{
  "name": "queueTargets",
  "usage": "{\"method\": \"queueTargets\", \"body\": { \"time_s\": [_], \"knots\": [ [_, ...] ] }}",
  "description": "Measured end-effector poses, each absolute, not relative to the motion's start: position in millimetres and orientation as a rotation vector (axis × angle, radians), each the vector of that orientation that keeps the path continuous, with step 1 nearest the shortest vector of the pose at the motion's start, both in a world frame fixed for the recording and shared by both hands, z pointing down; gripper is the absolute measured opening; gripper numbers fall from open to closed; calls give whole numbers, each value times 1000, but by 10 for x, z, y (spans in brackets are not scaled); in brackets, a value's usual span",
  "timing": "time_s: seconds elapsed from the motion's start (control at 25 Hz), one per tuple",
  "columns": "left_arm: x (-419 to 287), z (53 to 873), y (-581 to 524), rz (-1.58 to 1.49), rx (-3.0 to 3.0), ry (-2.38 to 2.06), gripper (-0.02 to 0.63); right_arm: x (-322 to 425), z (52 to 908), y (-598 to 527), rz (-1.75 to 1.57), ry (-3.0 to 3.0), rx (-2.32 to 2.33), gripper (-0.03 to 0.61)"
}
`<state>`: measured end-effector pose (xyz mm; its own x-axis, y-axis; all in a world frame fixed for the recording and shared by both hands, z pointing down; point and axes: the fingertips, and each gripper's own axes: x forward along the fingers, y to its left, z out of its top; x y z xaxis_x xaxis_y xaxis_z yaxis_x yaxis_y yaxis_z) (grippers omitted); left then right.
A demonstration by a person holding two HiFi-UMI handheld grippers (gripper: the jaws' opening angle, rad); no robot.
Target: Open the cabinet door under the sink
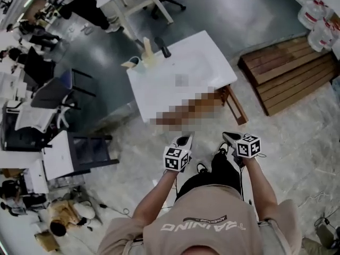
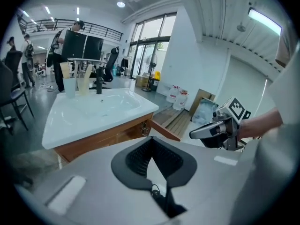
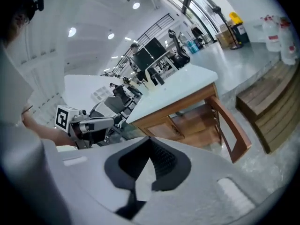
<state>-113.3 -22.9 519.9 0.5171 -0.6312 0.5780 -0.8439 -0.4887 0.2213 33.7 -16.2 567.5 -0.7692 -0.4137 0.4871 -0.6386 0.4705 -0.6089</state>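
The sink cabinet (image 1: pixel 180 76) has a white basin top and a wooden front. Its right-hand door (image 1: pixel 236 106) stands swung out, and the inside shows in the right gripper view behind the open door (image 3: pixel 230 125). Both grippers are held up in front of the person, well back from the cabinet and touching nothing. My left gripper (image 1: pixel 183 141) is shut and empty; its jaws meet at the tip (image 2: pixel 151 138). My right gripper (image 1: pixel 229 137) is also shut and empty (image 3: pixel 150 138). Each gripper shows in the other's view: the right gripper (image 2: pixel 202 132) and the left gripper (image 3: pixel 101 124).
A faucet and cups (image 1: pixel 144 57) stand on the far edge of the basin top. A wooden pallet (image 1: pixel 289 73) lies to the right, with water jugs (image 1: pixel 319 20) beyond it. Desks and chairs (image 1: pixel 69 153) crowd the left side, with people further back.
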Motion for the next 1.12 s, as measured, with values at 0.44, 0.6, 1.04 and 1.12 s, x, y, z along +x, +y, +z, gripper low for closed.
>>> {"method": "queueTargets", "body": {
  "time_s": [0.44,0.6,1.04,1.12],
  "knots": [
    [-1536,4213,-142,352,2422,-1322,17,-184,4482,-27,593,-2503,1042,2],
    [-1463,3825,-139,235,2462,-1335,17,-270,4017,24,448,-2572,1033,1],
    [-1526,3071,-185,136,2549,-1530,17,-108,3024,-153,120,-2728,1048,2],
    [-1515,2944,-169,96,2559,-1611,17,3,2960,-150,64,-2722,1068,2]
  ]
}}
